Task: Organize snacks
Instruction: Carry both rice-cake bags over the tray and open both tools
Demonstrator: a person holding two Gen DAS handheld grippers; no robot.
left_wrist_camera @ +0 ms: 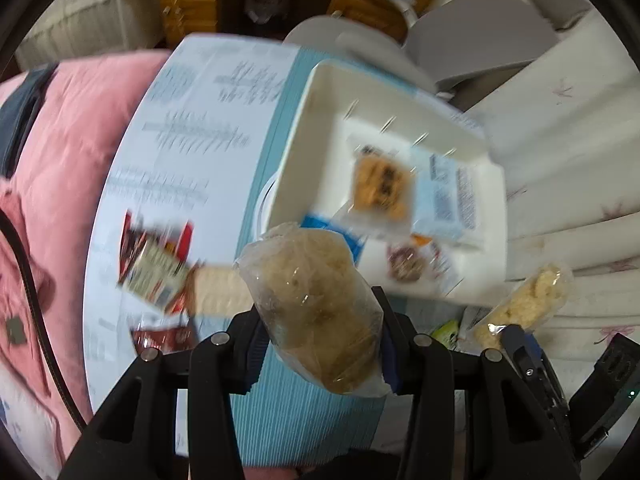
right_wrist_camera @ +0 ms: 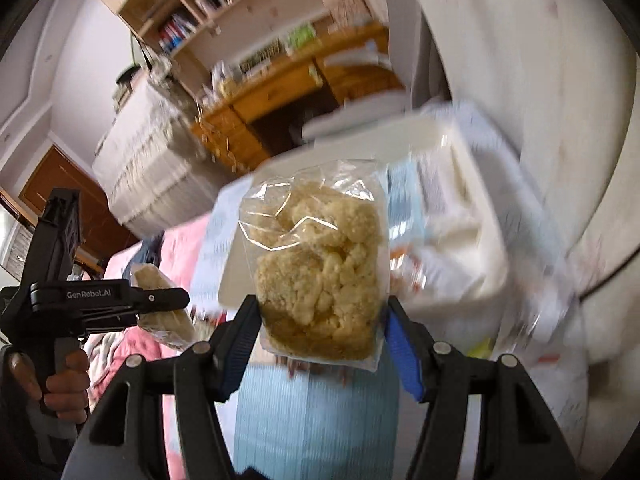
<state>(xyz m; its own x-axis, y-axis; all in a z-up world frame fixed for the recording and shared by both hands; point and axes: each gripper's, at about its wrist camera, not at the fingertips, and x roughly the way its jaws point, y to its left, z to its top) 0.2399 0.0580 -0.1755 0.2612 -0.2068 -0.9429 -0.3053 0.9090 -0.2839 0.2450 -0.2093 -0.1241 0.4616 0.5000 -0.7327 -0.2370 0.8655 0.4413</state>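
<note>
- Left gripper (left_wrist_camera: 318, 344): jaws partly closed, clamping a clear snack bag (left_wrist_camera: 316, 308).
- Right gripper (right_wrist_camera: 322, 334): jaws wider, pinching a second bag (right_wrist_camera: 320, 276) of pale puffs.
- Ahead of both jaws, a white tray (left_wrist_camera: 296, 152) already holding snacks.
- Likely step: carrying; next, lower and release inside the tray.

The left wrist camera looked steeply down along its fingers, close over the white tray (left_wrist_camera: 400, 92) and printed sheet (left_wrist_camera: 192, 120). The right wrist camera faced more level, toward a wooden desk (right_wrist_camera: 280, 92). Both views shared the tray (right_wrist_camera: 472, 232) and the pink bedding (left_wrist_camera: 80, 128).
</note>
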